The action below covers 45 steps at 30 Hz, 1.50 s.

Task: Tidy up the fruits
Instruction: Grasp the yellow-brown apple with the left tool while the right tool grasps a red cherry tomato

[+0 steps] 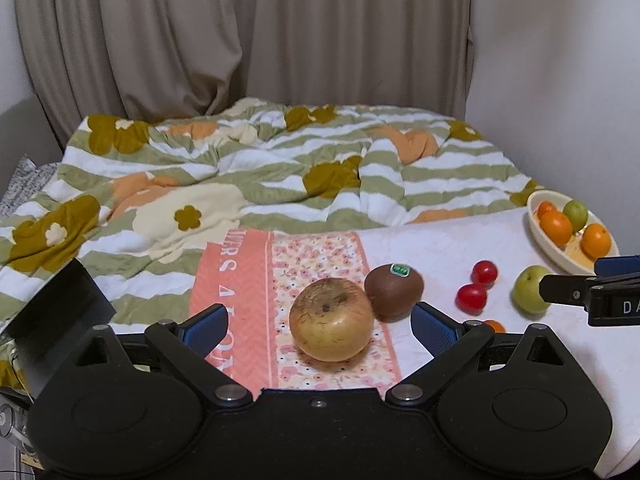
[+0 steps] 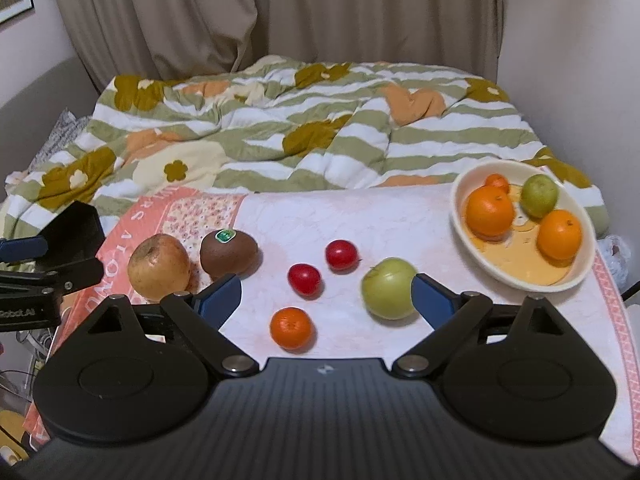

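Readable: "DA" in white on the right gripper's body as seen from the left wrist; "Robot.AI", partly cut off, on the left gripper's body as seen from the right wrist; pale letters "A T O" on the pink cloth, the rest too bent to read. Green sticker on the kiwi, print too small to read.

Left gripper spread wide, holding nothing. Yellow-brown apple, scuffed and russeted, between the fingers, touching neither. Kiwi just beyond the right finger, touching the apple.

Right gripper also wide open, empty. Green apple, smooth and pale, just inside the right finger. Small orange and two red tomatoes between and ahead of the fingers. Cream bowl beyond the right finger, holding three oranges and a green fruit.
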Each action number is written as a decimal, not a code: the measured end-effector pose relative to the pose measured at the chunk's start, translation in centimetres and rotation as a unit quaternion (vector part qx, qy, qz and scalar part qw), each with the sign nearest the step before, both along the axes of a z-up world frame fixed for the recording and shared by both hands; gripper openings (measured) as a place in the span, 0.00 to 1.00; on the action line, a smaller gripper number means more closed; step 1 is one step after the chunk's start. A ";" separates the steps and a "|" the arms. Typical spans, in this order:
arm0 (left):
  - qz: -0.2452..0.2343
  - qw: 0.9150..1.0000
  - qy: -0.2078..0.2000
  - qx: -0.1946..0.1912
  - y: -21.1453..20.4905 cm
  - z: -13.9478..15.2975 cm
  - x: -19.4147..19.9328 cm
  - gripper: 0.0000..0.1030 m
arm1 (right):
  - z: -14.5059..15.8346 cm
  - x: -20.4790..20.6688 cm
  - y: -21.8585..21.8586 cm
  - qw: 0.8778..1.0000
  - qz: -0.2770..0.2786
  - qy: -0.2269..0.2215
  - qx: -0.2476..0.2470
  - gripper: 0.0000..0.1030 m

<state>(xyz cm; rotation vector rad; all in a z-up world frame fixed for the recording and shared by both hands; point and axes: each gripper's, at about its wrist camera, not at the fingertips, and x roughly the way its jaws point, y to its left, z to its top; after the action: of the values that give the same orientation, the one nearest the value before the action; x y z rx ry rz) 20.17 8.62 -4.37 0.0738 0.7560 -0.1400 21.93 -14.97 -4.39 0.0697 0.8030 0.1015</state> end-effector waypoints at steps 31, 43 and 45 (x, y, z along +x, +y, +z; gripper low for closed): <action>-0.004 0.995 0.100 -0.006 -0.6 -7.0 7.7 0.90 | -9.1 8.6 4.3 0.994 0.047 0.085 -0.047 0.62; -0.017 0.994 0.105 -0.014 -1.2 -7.0 7.2 0.75 | -9.4 8.9 3.9 0.994 0.039 0.089 -0.047 0.52; -0.016 0.994 0.107 -0.011 -1.1 -7.0 7.0 0.75 | -9.4 8.8 3.9 0.994 0.039 0.088 -0.047 0.51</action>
<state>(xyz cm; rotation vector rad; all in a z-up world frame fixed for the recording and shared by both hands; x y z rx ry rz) 27.18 7.55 -11.37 0.0503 0.9665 -0.1877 30.77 -11.05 -13.76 -0.0426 0.9859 0.1317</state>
